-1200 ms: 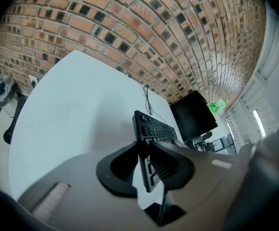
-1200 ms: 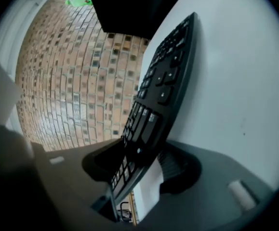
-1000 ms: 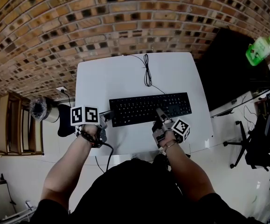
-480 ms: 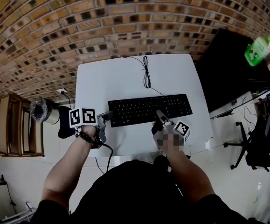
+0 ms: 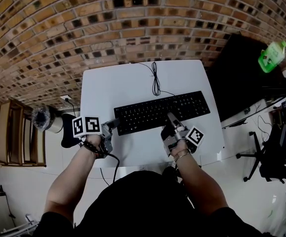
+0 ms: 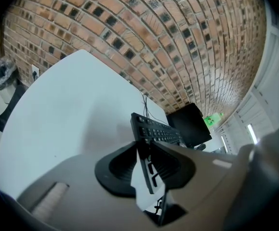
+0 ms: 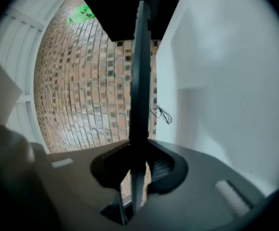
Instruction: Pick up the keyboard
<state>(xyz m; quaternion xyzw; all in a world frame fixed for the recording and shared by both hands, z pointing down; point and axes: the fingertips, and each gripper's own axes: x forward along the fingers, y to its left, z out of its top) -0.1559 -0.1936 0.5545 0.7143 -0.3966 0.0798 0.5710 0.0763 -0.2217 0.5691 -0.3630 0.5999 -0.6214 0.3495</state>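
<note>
The black keyboard (image 5: 160,111) lies across the white table (image 5: 118,83), its right end lifted and tilted. My left gripper (image 5: 114,125) sits at the keyboard's left end. In the left gripper view the keyboard (image 6: 159,132) runs between the pads of the left gripper (image 6: 144,146), which touch it while the jaws are opening. My right gripper (image 5: 171,118) is at the front edge, right of the middle. In the right gripper view the keyboard (image 7: 140,81) stands edge-on, and the right gripper (image 7: 139,148) pinches it as its jaws are closing.
The keyboard's coiled cable (image 5: 155,78) trails toward the table's far edge by the brick wall. A black cabinet (image 5: 241,73) with a green bottle (image 5: 272,55) stands to the right. A bin (image 5: 43,116) and wooden shelf (image 5: 14,132) are on the left.
The right gripper has risen and the keyboard's right end has come up with it, so the keyboard now slants. The left gripper has stayed at the left end.
</note>
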